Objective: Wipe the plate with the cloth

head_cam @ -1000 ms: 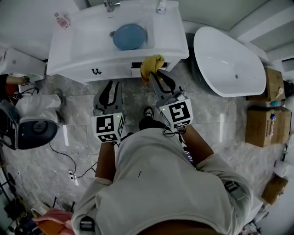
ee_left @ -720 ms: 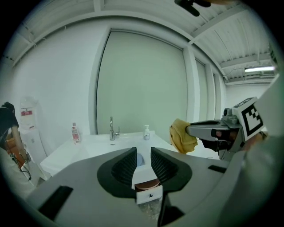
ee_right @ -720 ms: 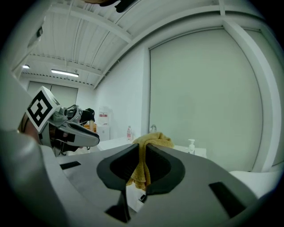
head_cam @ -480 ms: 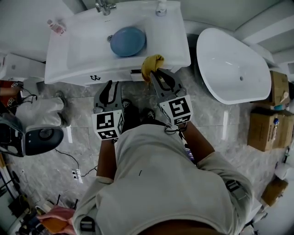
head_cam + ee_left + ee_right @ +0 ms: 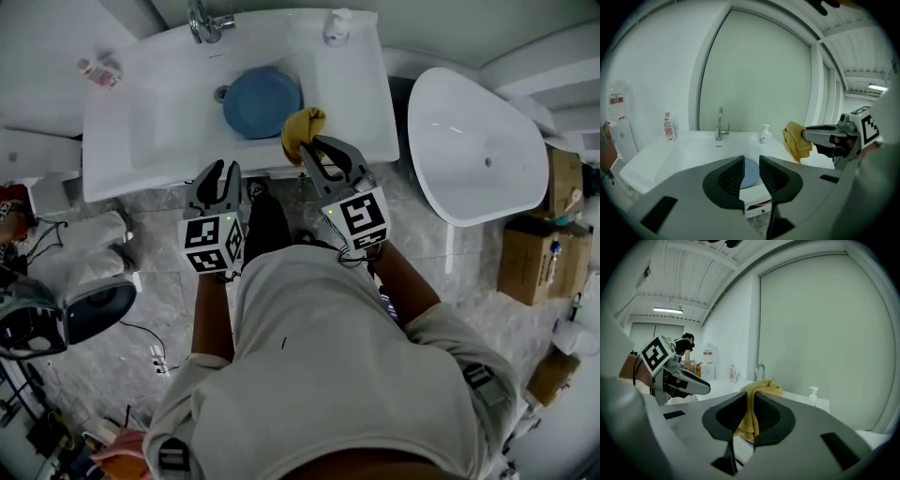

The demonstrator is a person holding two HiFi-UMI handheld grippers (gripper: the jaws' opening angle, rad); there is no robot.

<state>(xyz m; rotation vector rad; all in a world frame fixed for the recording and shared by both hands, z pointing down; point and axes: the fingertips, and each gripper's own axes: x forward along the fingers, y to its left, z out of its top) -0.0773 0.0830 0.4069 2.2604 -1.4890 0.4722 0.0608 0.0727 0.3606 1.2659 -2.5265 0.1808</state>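
Note:
A round blue plate lies in the white sink basin. My right gripper is shut on a yellow cloth, which hangs over the basin's front rim just right of the plate. In the right gripper view the cloth drapes out between the closed jaws. My left gripper hovers at the basin's front edge, left of the plate, with its jaws a narrow gap apart and nothing in them. Through that gap in the left gripper view I see the plate.
A faucet and a soap dispenser stand at the back of the sink, with a small bottle at its left. A white bathtub is on the right, cardboard boxes beyond it, a toilet on the left.
Both grippers have moved forward to the sink. The cloth now hangs over the basin's front rim beside the plate instead of in front of the cabinet.

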